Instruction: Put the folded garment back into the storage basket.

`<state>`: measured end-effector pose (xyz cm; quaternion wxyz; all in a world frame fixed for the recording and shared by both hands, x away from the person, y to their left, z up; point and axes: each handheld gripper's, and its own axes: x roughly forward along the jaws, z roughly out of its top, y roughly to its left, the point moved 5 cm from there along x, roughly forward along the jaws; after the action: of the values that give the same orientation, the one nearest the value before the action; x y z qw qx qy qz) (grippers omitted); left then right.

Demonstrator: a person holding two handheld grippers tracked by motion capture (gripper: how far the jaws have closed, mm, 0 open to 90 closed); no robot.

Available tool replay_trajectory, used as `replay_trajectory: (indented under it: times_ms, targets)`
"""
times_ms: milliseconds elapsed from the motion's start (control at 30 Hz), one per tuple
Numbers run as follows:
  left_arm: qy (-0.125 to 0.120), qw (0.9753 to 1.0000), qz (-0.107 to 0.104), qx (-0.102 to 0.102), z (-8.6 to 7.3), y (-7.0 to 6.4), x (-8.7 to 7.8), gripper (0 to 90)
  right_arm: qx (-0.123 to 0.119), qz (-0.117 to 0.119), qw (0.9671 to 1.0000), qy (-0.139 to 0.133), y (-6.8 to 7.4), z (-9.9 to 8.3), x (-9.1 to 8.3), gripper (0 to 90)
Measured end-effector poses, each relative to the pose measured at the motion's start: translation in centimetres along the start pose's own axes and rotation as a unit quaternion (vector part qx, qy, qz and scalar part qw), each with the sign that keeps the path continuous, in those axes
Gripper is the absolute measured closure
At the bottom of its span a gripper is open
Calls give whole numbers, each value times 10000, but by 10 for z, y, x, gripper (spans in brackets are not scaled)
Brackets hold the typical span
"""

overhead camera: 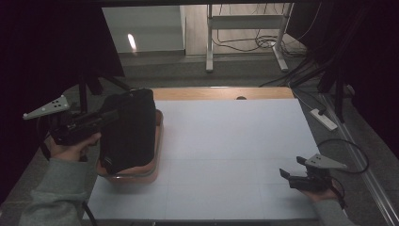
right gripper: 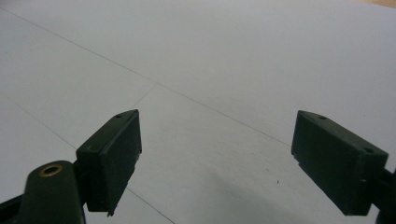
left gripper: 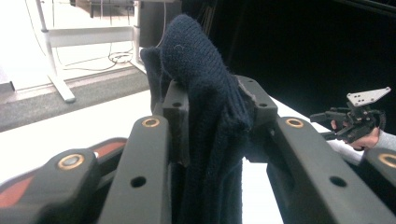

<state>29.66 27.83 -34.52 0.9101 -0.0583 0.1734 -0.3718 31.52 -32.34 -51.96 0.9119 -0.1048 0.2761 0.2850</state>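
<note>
From the high view we see the left hand-held gripper (overhead camera: 112, 116) raised above the left side of the white tabletop (overhead camera: 226, 155), its jaws pinching the upper edge of a dark navy knitted garment (overhead camera: 129, 134). The garment hangs down in a bulky fold, and its lower part rests in a shallow oval reddish-brown tray (overhead camera: 158, 141) that sits on the tabletop near its left edge. Well apart from it, at the front right corner, we find the right hand-held gripper (overhead camera: 284, 173) held low over bare tabletop, its grey three-cornered plate on top.

In the left gripper view we look along the left hand-held gripper (left gripper: 212, 109), whose two black jaws are clamped on the navy knitted garment (left gripper: 205, 102); the cloth bunches up between them and rises in a rounded hump above the jaw tips. A strip of the tray's reddish rim (left gripper: 109, 148) shows at lower left. Farther off at the right edge we see the right hand-held gripper (left gripper: 322, 122) in the person's hand.

In the right gripper view the right hand-held gripper (right gripper: 217, 140) has its jaws wide apart with nothing between them, above the white tabletop (right gripper: 210, 56), which is crossed by thin seam lines.
</note>
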Motion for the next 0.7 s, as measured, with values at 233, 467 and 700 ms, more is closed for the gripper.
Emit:
replay_trajectory:
  times_ms: [233, 467, 700]
  targets:
    - [110, 9999, 20, -105, -12, 7, 2, 676, -5, -4, 10000, -3, 0, 0, 0, 169]
    - [256, 9996, -3, -139, -20, 13, 10, 676, -2, -7, 10000, 4, 0, 0, 0, 169]
    - [509, 9984, -65, -239, -32, 23, 22, 675, 0, -21, 10000, 8, -1, 0, 0, 169]
